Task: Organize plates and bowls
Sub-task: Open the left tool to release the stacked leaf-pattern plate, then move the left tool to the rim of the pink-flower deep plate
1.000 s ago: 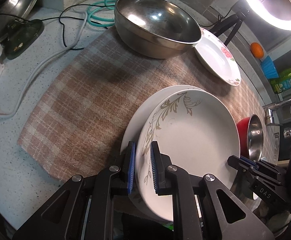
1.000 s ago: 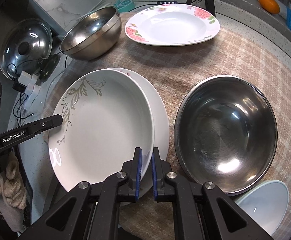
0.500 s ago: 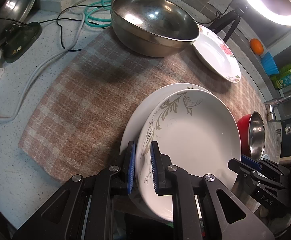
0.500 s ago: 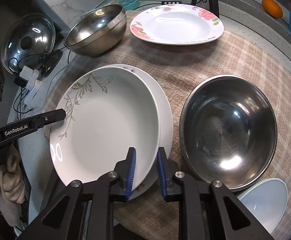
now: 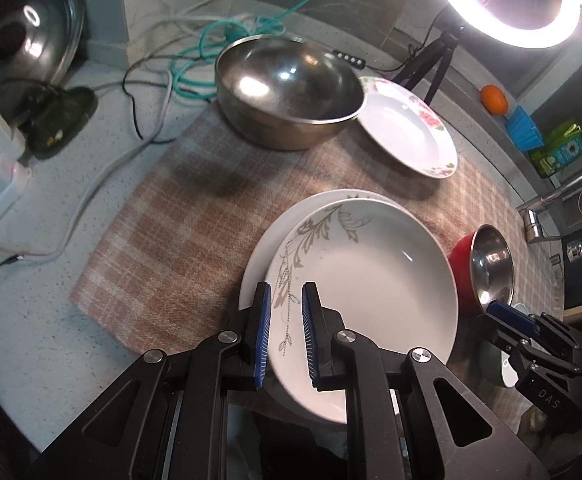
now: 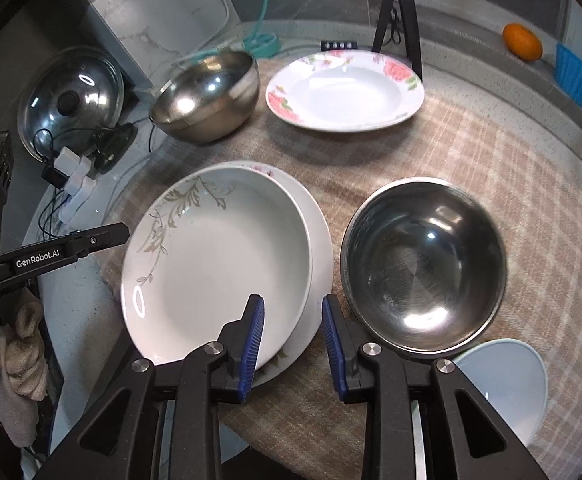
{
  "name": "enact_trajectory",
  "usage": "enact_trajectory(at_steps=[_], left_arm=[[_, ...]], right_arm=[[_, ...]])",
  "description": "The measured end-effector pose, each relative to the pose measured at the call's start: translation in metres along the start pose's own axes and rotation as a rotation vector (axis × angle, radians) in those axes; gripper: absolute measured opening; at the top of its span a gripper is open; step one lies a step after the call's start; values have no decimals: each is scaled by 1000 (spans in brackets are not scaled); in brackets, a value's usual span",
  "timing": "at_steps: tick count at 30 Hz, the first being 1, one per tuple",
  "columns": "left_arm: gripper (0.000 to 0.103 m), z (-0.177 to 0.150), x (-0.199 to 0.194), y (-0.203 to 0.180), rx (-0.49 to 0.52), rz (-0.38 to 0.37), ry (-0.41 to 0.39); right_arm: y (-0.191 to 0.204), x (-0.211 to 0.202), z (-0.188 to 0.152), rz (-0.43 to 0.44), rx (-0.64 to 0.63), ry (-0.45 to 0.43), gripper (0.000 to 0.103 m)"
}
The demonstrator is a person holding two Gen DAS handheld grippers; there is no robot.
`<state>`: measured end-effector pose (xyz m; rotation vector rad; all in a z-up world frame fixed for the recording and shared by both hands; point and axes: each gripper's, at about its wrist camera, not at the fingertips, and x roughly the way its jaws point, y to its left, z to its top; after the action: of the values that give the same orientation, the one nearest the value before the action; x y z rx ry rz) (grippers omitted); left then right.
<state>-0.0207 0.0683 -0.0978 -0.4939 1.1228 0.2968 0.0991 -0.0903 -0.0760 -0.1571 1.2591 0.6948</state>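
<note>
The leaf-patterned plate [image 5: 371,276] was seen lying on top of a second white plate [image 6: 319,248], both on the checked cloth [image 5: 163,240] spread over the speckled counter [image 5: 19,336]. The left tongs [image 5: 285,334] were set nearly closed astride the near rim of the leaf-patterned plate; whether the blue pads pressed on the rim could not be told. The right tongs [image 6: 293,338] were opening, with the edges of both plates between the jaws and the pads clear of them.

Close beside the stacked plates, on their right in the right wrist view, a large steel bowl [image 6: 423,264] was placed, and a pale blue dish [image 6: 503,384] was partly tucked under its near edge. Further back, a second steel bowl [image 5: 287,88] was found next to a rose-printed plate [image 5: 407,128], with a black tripod [image 6: 397,8] standing behind them. A red-sided steel bowl [image 5: 487,264] was visible beyond the leaf-patterned plate in the left wrist view. To the left, off the cloth, a glass pot lid [image 6: 71,96], white adapters and loose cables [image 5: 103,168] were crowded together. An orange [image 6: 522,41] was kept on the far ledge.
</note>
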Motion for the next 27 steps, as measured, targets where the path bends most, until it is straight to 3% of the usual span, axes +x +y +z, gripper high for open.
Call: enact_trajectory(at_steps=[5, 13, 15, 17, 27], left_arm=[[14, -2, -18, -12, 40, 4, -46], [14, -4, -41, -24, 85, 7, -106], [14, -1, -44, -24, 94, 2, -110], [14, 4, -44, -23, 101, -3, -113], [14, 62, -41, -9, 172, -66, -112]], right_arm=[[3, -23, -6, 0, -25, -68, 28], [-1, -40, -13, -10, -33, -100, 29], [-2, -45, -13, -30, -31, -113, 37], [-5, -48, -12, -47, -22, -121, 44], [-17, -64, 6, -97, 84, -173, 44]])
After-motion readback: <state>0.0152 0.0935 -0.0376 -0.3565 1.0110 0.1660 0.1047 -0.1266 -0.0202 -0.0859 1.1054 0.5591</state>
